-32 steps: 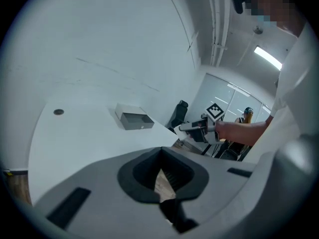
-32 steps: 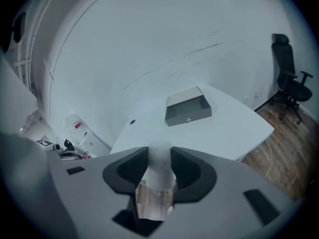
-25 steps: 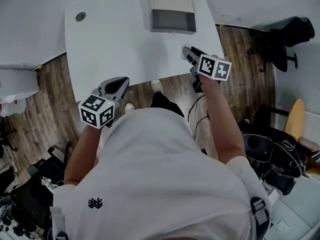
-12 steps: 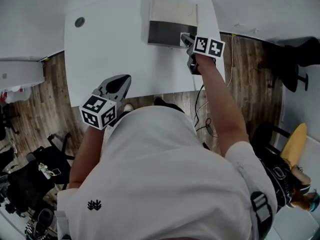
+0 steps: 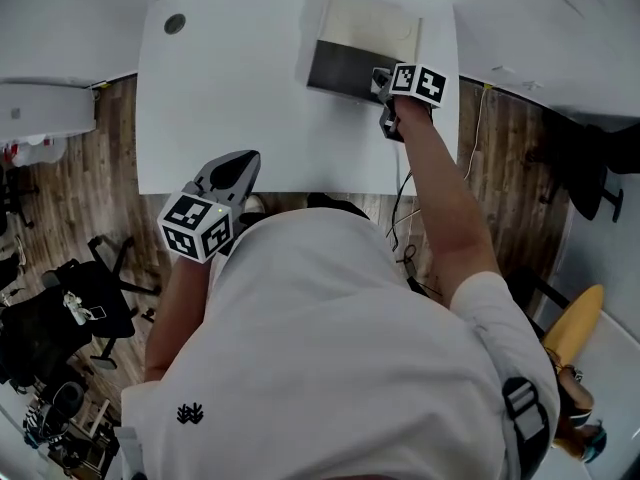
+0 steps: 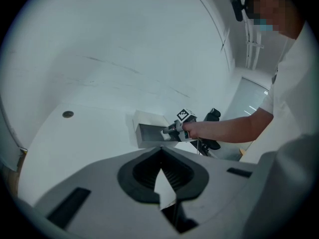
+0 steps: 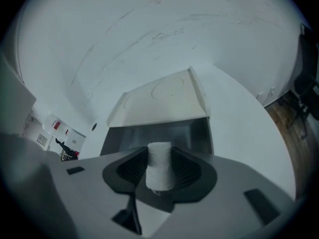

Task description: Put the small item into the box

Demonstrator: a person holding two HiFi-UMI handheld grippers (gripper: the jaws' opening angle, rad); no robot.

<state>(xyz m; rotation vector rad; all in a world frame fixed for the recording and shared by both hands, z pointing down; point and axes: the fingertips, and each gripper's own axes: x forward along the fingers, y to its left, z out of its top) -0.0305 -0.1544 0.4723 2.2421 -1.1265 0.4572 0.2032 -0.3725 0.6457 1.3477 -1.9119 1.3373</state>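
Observation:
A small white roll (image 7: 159, 164) stands upright between the pads of my right gripper (image 7: 159, 156), which is shut on it. That gripper (image 5: 379, 77) hovers at the right front corner of the open box (image 5: 362, 26), over its dark inside (image 5: 338, 67). In the right gripper view the box's pale lid (image 7: 162, 99) leans back behind the grey cavity (image 7: 159, 132). My left gripper (image 5: 238, 166) hangs at the table's near edge, jaws together and empty. From the left gripper (image 6: 160, 151) view, the right gripper (image 6: 167, 131) is at the box (image 6: 147, 127).
The white table (image 5: 230, 88) has a round cable hole (image 5: 175, 23) at its far left corner. Wooden floor surrounds it, with a cable (image 5: 403, 233) hanging at the right, office chairs (image 5: 70, 313) at the left and a white cabinet (image 5: 45, 113) beside the table.
My right gripper has travelled from the table's near right edge forward to the box front, carrying the white roll. The left gripper has stayed in place.

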